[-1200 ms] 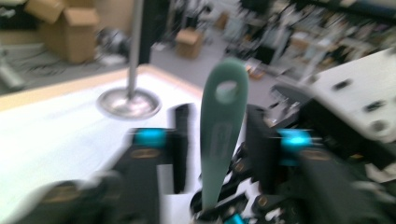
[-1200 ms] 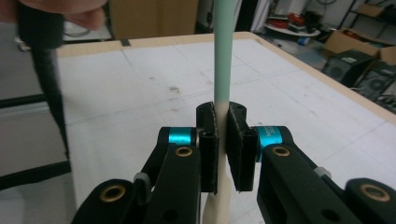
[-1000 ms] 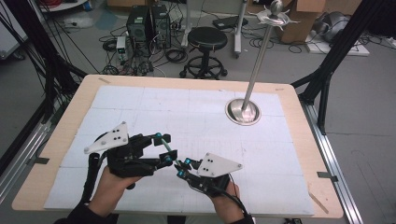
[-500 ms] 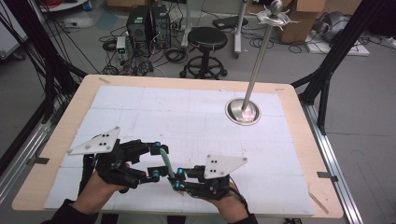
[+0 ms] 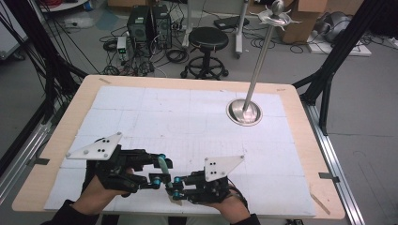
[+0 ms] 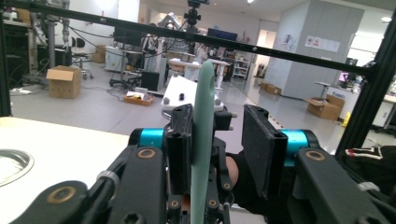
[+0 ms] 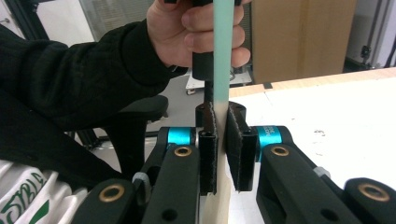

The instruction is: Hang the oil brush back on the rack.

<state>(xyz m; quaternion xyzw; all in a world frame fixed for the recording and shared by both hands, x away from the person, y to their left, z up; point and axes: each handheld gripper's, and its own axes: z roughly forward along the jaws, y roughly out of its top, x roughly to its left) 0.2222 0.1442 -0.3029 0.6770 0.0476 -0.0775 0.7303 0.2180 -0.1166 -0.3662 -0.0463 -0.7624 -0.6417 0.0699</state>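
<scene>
Okay, I've got both grippers low at the near edge of the table (image 5: 300, 140), tips facing each other over the white mat (image 5: 187, 117).

Left gripper (image 5: 162, 171): in its own view the jaws stand apart. A thin pale-green strip (image 6: 203, 140) lies flat against the left jaw's pad, with a clear gap to the right jaw. So it's not clamped on that end.

Right gripper (image 5: 174, 186): in its own view the jaws sit close on either side of the strip (image 7: 223, 46). The strip is green on top and turns cream/wood-coloured lower down between the pads. The left pad looks to be touching it. On the right pad I see a sliver of gap, so I can't tell whether it's truly clamped.

From the high view the strip (image 5: 164, 164) bridges the two grippers, its green end up at the left gripper and a pale end poking out below the right one. I can't name the thing any better than a flat stick.

The person's left hand (image 7: 196, 28) is wrapped round the left gripper's handle, seen from the right gripper view.

Elsewhere there's a metal stand (image 5: 244, 111) with a round base at the far right of the mat, well apart from the grippers. A black stool (image 5: 208, 40) stands on the floor beyond the table.
</scene>
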